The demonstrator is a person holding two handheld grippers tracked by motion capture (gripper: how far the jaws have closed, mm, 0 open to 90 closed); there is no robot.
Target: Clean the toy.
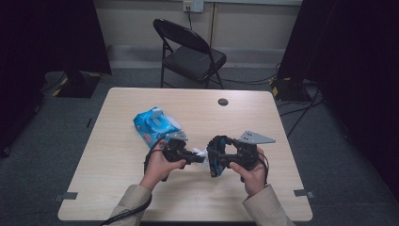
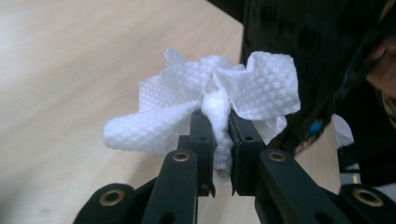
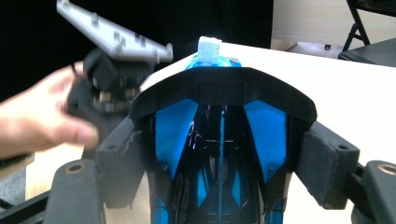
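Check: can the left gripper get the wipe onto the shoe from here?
Probably yes. The left gripper holds the wipe right beside the shoe in the right gripper; nothing lies between.

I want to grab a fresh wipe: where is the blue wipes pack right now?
In the high view the blue wipes pack lies on the table, left of centre, just beyond the left gripper.
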